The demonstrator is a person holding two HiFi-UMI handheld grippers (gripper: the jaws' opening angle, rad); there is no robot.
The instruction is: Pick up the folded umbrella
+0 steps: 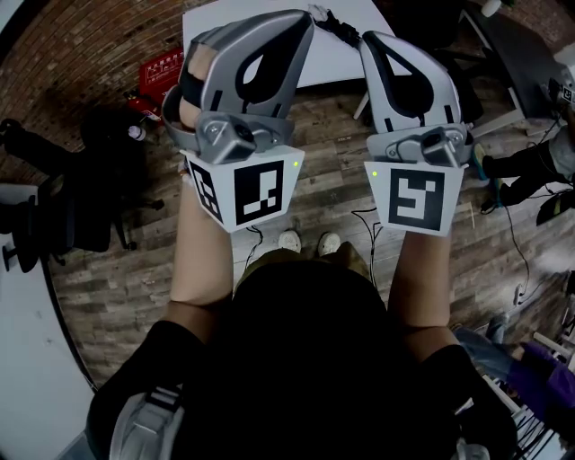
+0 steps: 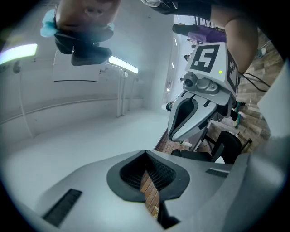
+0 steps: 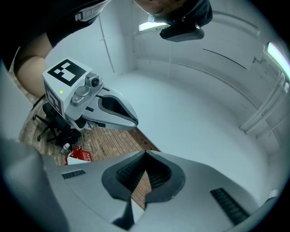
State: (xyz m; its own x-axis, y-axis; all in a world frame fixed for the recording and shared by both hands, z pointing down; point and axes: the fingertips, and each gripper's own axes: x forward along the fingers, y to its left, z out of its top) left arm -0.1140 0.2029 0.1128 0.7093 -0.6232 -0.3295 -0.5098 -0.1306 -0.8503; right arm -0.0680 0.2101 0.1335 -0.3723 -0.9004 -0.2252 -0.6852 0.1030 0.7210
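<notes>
I hold both grippers up side by side, and they point away from me over a white table [image 1: 229, 31]. In the head view my left gripper [image 1: 304, 18] and right gripper [image 1: 368, 41] hide much of the tabletop. A small dark object [image 1: 336, 25] shows between their tips; I cannot tell whether it is the folded umbrella. In the left gripper view the jaws of the left gripper [image 2: 146, 152] meet at the tips with nothing between them. The right gripper [image 3: 146, 152] stands the same in its own view, shut and empty. Each gripper view shows the other gripper beside it.
A black office chair [image 1: 54, 216] stands at the left on the wooden floor [image 1: 117, 287]. A red box [image 1: 166, 72] lies by the table's left corner. Cables and another person's legs [image 1: 530, 166] are at the right. My shoes [image 1: 305, 241] are below the grippers.
</notes>
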